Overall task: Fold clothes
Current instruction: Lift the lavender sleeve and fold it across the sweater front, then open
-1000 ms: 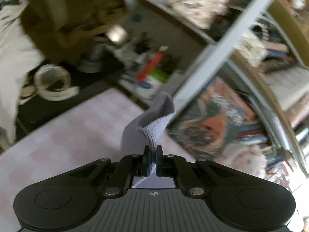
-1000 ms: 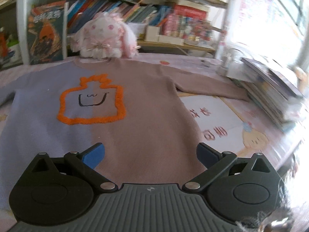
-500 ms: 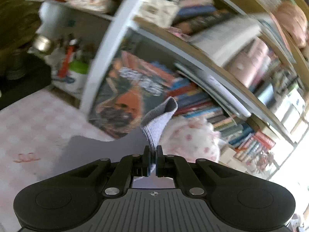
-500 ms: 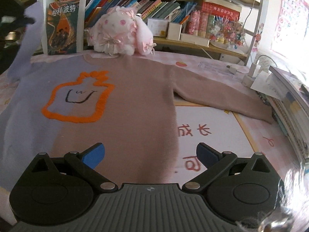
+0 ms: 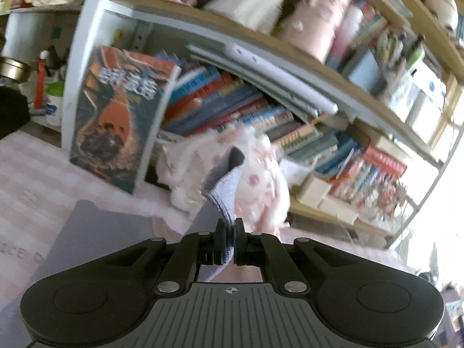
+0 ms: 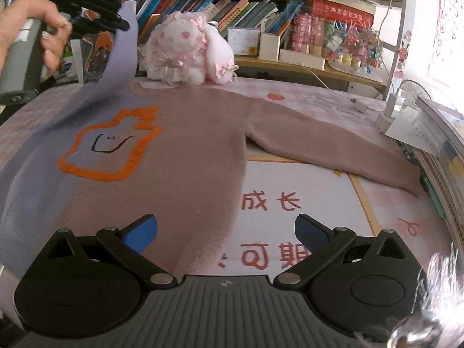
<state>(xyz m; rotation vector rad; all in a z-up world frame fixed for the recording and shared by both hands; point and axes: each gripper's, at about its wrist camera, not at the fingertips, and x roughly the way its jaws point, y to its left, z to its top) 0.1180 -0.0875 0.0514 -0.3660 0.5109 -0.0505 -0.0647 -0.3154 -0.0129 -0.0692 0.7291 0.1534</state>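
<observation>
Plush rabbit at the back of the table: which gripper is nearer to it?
Left. The left gripper, clamped on the sweater's lilac sleeve, is lifted just beside the plush rabbit. The right gripper hangs open over the sweater's hem, at the near edge.

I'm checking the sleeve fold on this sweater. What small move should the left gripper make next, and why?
Probably carry the lilac sleeve a little further across the sweater chest, then lower it. The left gripper is shut on the cuff, and the sleeve hangs lifted above the table, not yet laid over the orange outline. The right gripper is open and empty.
</observation>
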